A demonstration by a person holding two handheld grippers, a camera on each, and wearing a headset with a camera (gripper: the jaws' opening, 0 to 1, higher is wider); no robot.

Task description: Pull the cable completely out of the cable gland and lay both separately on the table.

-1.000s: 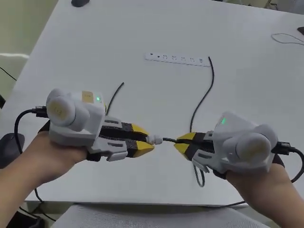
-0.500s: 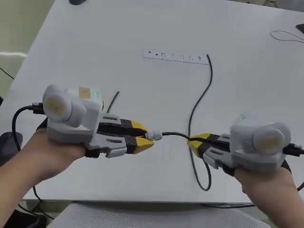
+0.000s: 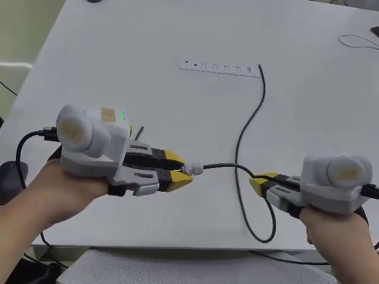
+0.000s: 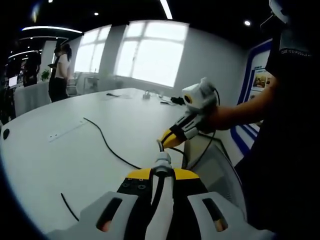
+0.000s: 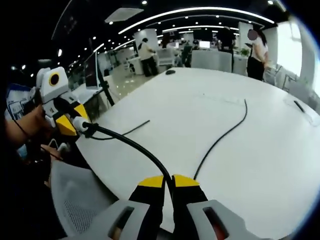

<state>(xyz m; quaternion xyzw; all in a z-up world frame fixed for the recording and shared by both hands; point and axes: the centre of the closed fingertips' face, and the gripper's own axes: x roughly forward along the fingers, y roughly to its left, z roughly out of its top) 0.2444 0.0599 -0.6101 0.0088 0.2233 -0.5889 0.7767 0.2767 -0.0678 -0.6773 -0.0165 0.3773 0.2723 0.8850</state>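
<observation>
More thin black cable point(image 3: 222, 166) now spans from the small rounded pale cable gland point(image 3: 192, 170), pinched in the left gripper point(image 3: 185, 172), to the right gripper point(image 3: 253, 182), clenched on the cable above the smooth white table point(image 3: 148, 35).

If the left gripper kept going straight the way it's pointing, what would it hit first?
Most likely the right gripper, facing it almost head-on along the cable; depth is hard to judge.

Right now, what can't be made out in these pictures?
Head view: gland mostly hidden between the jaws of the left hand-held gripper.
All views: cable length inside the gland, hidden by it.
Head view: power strip sockets too small.
</observation>
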